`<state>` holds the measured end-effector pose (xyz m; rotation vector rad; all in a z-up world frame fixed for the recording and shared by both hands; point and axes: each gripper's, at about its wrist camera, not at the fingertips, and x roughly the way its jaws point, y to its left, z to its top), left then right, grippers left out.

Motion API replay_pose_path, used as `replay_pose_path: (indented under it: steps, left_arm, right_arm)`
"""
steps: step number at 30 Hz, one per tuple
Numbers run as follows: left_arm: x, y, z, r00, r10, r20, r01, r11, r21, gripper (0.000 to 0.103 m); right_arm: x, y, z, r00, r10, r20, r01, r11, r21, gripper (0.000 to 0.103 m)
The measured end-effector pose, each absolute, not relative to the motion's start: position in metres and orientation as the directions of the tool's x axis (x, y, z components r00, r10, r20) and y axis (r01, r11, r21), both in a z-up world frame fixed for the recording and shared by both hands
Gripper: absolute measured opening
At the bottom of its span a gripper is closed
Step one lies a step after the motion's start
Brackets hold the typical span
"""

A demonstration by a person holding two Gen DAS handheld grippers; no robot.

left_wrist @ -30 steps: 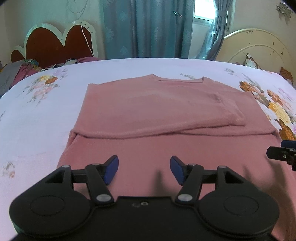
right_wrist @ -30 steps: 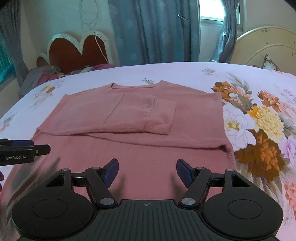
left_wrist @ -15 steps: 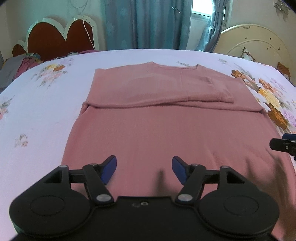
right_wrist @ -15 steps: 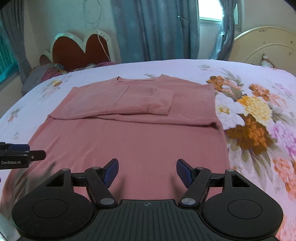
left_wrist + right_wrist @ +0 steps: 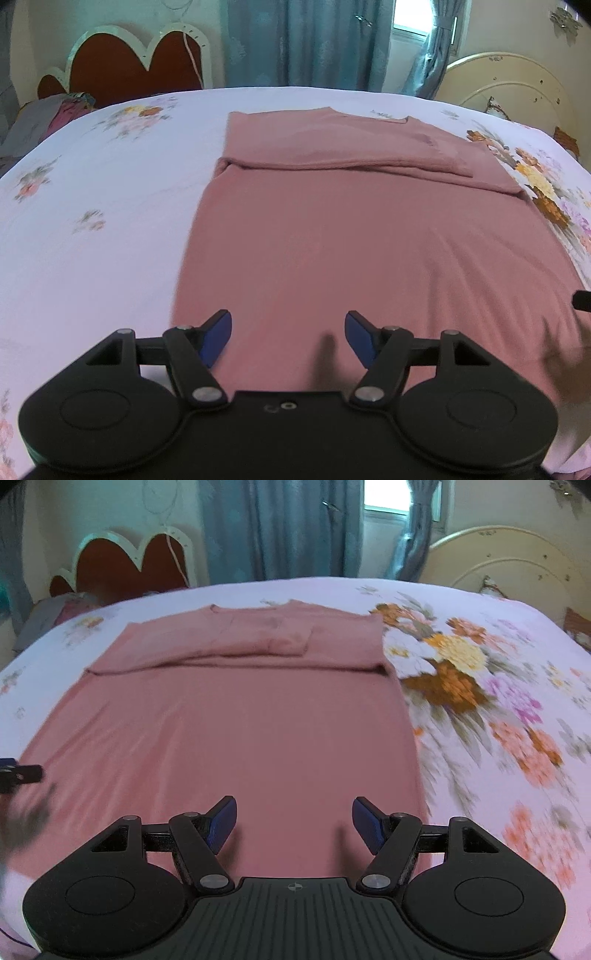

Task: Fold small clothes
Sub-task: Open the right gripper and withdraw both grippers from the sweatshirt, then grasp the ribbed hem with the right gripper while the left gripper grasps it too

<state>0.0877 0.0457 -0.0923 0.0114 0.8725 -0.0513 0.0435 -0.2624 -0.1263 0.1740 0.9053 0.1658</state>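
your pink sweater [image 5: 351, 236] lies flat on the bed [image 5: 92, 221], collar toward the far edge by the curtains, hem toward the near edge where you stand. both sleeves are already folded across the chest, so the long axis of what remains runs from near edge to far edge, straight away from both grippers

your left gripper [image 5: 287, 338] hangs released over the hem end, close to the sweater's left side edge; its jaws have just been opening a little wider and there is only cloth beneath them, nothing pinched. your right gripper [image 5: 293, 821] is released too, jaws wide, over the hem end close to the right side edge, with flowered sheet [image 5: 498, 720] showing just past its right finger. in the left view the hem itself is hidden under the gripper body, so you cannot tell exactly where the edge is

the relation that matters, as i judge it: the hem lies at or just below each gripper, the collar straight ahead. each hand is nearest its own hem corner, so take one corner each and carry the hem toward the collar, keeping both hands level or the fold will skew
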Motion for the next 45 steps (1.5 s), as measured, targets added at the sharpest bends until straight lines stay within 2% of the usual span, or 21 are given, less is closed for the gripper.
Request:
replay_pose_path:
  steps: [12, 18, 22, 24, 27, 32, 33, 34, 35, 37, 39, 45]
  left_arm:
    - [0.043, 0.105, -0.103, 0.623, -0.001, -0.782, -0.051, 0.998, -0.042, 0.068]
    - [0.035, 0.112, -0.111, 0.598, -0.069, -0.798, -0.039, 0.993, -0.115, 0.067]
    - [0.034, 0.114, -0.116, 0.594, -0.117, -0.796, -0.029, 0.986, -0.166, 0.059]
    - [0.034, 0.114, -0.118, 0.592, -0.149, -0.792, -0.017, 0.980, -0.197, 0.045]
    - [0.035, 0.112, -0.119, 0.587, -0.177, -0.790, 0.000, 0.976, -0.218, 0.033]
    - [0.038, 0.108, -0.122, 0.575, -0.197, -0.794, 0.015, 0.973, -0.230, 0.025]
    - [0.040, 0.108, -0.122, 0.570, -0.206, -0.796, 0.020, 0.971, -0.237, 0.022]
    - [0.041, 0.109, -0.122, 0.565, -0.211, -0.797, 0.023, 0.970, -0.241, 0.019]
    - [0.043, 0.109, -0.121, 0.562, -0.217, -0.798, 0.026, 0.969, -0.245, 0.015]
    - [0.045, 0.108, -0.120, 0.560, -0.221, -0.798, 0.027, 0.968, -0.249, 0.009]
    - [0.046, 0.108, -0.117, 0.563, -0.224, -0.795, 0.026, 0.967, -0.254, 0.007]
    - [0.049, 0.103, -0.101, 0.609, -0.230, -0.759, 0.053, 0.967, -0.250, 0.006]
  right_arm:
    - [-0.004, -0.287, -0.136, 0.591, 0.092, -0.802, 0.062, 0.985, 0.159, 0.069]
    - [-0.018, -0.295, -0.140, 0.573, 0.072, -0.816, 0.107, 0.981, 0.161, 0.069]
    - [-0.023, -0.299, -0.147, 0.558, 0.085, -0.826, 0.124, 0.975, 0.184, 0.069]
    - [-0.025, -0.299, -0.149, 0.555, 0.091, -0.827, 0.133, 0.971, 0.197, 0.069]
    - [-0.027, -0.299, -0.154, 0.551, 0.117, -0.826, 0.136, 0.964, 0.227, 0.069]
    - [-0.027, -0.300, -0.162, 0.545, 0.140, -0.826, 0.150, 0.954, 0.261, 0.068]
    - [-0.027, -0.301, -0.162, 0.546, 0.147, -0.825, 0.151, 0.951, 0.269, 0.058]
    - [-0.027, -0.301, -0.162, 0.542, 0.162, -0.824, 0.148, 0.947, 0.284, 0.034]
    - [-0.026, -0.302, -0.162, 0.540, 0.174, -0.823, 0.151, 0.943, 0.298, 0.029]
    - [-0.024, -0.303, -0.161, 0.535, 0.186, -0.824, 0.155, 0.938, 0.312, 0.025]
    - [-0.021, -0.305, -0.160, 0.528, 0.204, -0.824, 0.153, 0.932, 0.329, 0.014]
    - [-0.013, -0.306, -0.145, 0.538, 0.243, -0.807, 0.101, 0.932, 0.347, 0.012]
